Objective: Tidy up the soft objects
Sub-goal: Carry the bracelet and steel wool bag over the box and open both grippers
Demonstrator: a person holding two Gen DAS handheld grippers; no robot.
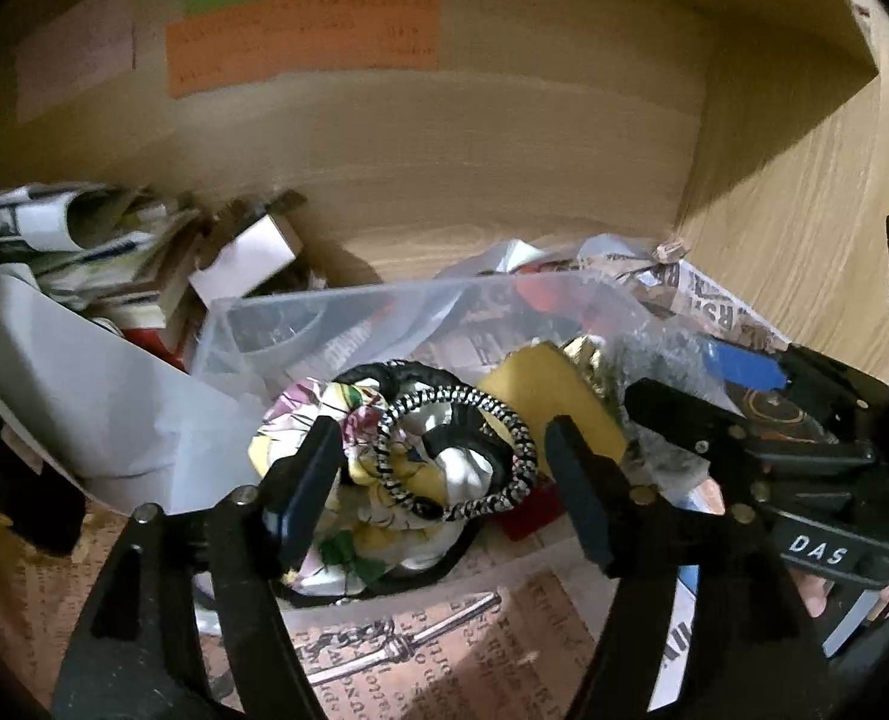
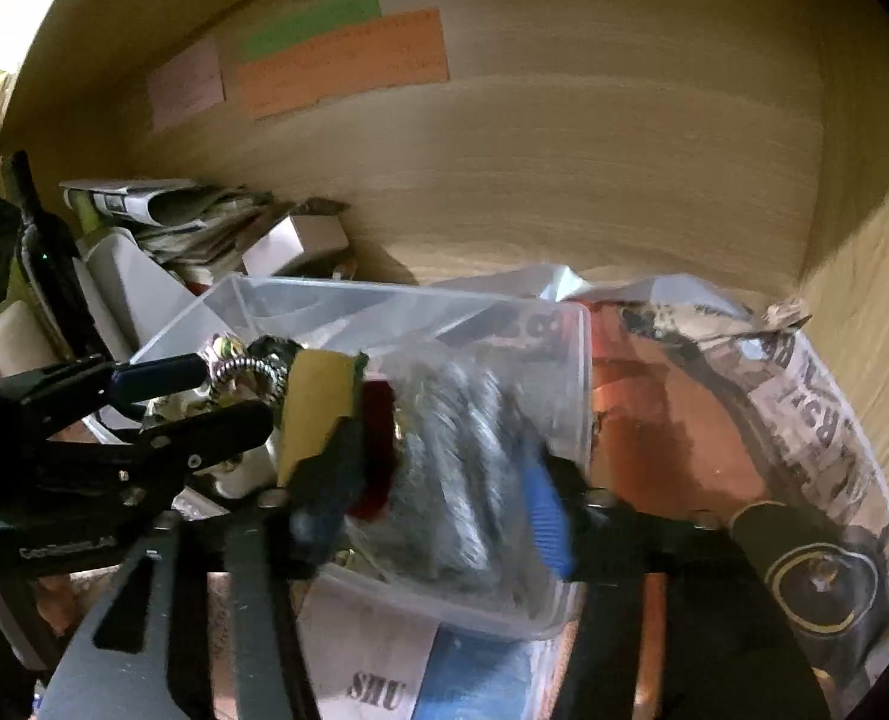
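A floral cloth scrunchie [image 1: 378, 480] lies in the clear plastic box [image 1: 300, 312] with a black-and-white braided hair tie [image 1: 462, 450] and a black hair tie on top. My left gripper [image 1: 438, 480] is open, its fingers on either side of this bundle. A yellow sponge [image 1: 540, 402] sits just right of it. My right gripper [image 2: 438, 480] is open around a grey fluffy cloth [image 2: 456, 456] inside the box [image 2: 570, 372]. The left gripper's fingers [image 2: 162, 378] show at the left of the right wrist view, beside the sponge [image 2: 318, 402].
The box stands on newspaper [image 1: 444, 648] inside a wooden cabinet. Folded papers [image 1: 72, 228], a small white carton [image 1: 246, 258] and a white lid [image 1: 78, 384] lie at the left. Crumpled newspaper [image 2: 804, 396] and a black round object [image 2: 816, 570] lie at the right, near the side wall.
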